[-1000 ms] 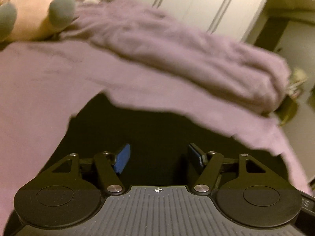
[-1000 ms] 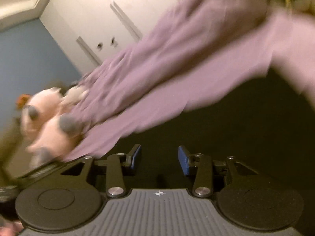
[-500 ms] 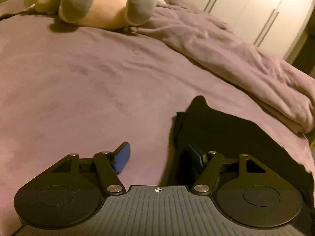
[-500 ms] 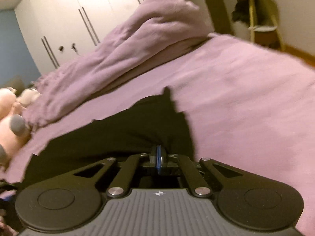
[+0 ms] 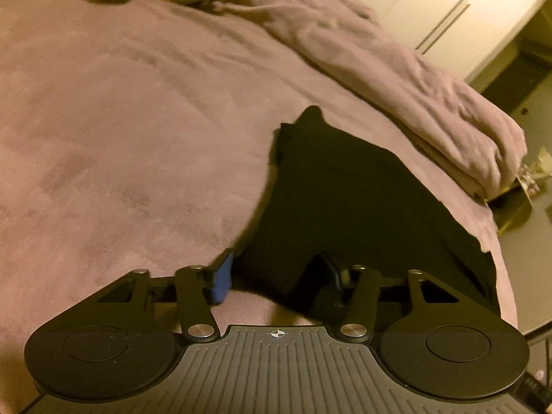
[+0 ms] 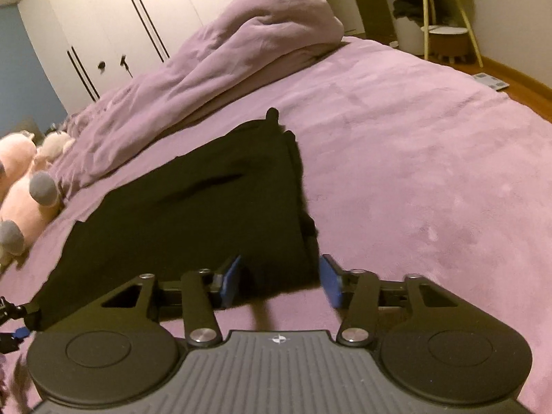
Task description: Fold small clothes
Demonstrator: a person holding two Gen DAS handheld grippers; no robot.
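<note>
**Ana:** Cloth first: where is the black, soft fabric garment (image 5: 348, 200) now?

**Ben:** Flat on the purple plush bedspread (image 5: 120, 131), near the bed's front edge, folded over itself with a doubled edge showing along one side. A second ago it was blurred, covering the lower part of both views; now it lies settled.

**Ana:** And the right gripper (image 6: 279, 281)?

**Ben:** Half a second ago its blue pads were pinched together on the near hem. Now the jaws are opening, a moderate gap, with the garment's near corner between the pads but not pressed.

**Ana:** The left gripper (image 5: 276, 276)?

**Ben:** Its jaws are closing from a wider spread. The near edge of the garment sits between them; I can't see the pads pressing on it yet.

**Ana:** So what does that mean?

**Ben:** I'd judge one fold has just been laid and released. The left side looks set to take a new hold for the next fold.

**Ana:** Anything nearby?

**Ben:** A bunched purple blanket (image 6: 241, 51) behind, a pink plush toy (image 6: 24, 200) well apart.
</note>
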